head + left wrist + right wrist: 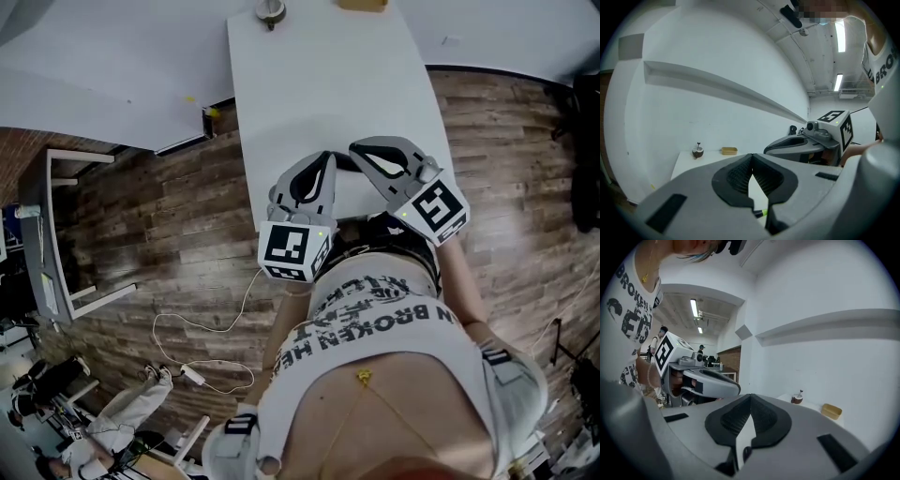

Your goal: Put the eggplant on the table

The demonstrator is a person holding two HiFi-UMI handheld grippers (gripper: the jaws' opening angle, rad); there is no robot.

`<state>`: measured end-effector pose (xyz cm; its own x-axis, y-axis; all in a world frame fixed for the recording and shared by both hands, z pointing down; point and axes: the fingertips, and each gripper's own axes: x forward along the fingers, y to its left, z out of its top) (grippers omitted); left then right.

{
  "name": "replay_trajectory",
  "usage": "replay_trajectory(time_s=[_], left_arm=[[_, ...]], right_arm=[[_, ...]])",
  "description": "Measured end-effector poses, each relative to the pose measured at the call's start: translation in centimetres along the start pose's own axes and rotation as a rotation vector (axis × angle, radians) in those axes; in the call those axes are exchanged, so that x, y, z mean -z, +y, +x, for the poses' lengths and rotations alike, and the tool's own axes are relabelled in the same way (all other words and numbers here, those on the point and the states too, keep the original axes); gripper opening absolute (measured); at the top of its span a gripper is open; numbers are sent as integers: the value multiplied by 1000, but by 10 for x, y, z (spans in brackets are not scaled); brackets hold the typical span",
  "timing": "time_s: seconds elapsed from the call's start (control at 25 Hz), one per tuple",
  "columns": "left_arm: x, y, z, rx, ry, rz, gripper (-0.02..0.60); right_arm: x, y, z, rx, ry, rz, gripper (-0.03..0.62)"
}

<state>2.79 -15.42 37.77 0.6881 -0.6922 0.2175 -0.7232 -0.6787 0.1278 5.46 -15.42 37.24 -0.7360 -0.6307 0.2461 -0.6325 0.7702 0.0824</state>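
Both grippers hover side by side over the near end of the white table (319, 84). My left gripper (327, 157) is shut, its ribbed pads meeting at the tips (751, 163) with nothing between them. My right gripper (355, 149) is also shut and empty (750, 397). Each shows in the other's view: the right gripper (767, 150) and the left gripper (738, 391). Below the left jaws a small dark thing with a green end (761, 213) lies on the table. I cannot tell whether it is the eggplant.
At the table's far end stand a small round brown object with a stem (270, 11) (697, 151) and a tan box (362, 4) (729, 150). A wood floor with a white cable (202, 375) surrounds the table. A metal frame (66, 234) stands at left.
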Motion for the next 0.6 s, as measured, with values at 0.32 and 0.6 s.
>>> replay_trajectory(time_s=[0.32,0.6], left_arm=[[-34,-3,-2,-2,-102,33,6],[-63,-7,-6,-4,-171,63,6]], right_arm=[[-38,-2,-12,27,-121,11,8],[-69,-11,-24,47,-216,32,8]])
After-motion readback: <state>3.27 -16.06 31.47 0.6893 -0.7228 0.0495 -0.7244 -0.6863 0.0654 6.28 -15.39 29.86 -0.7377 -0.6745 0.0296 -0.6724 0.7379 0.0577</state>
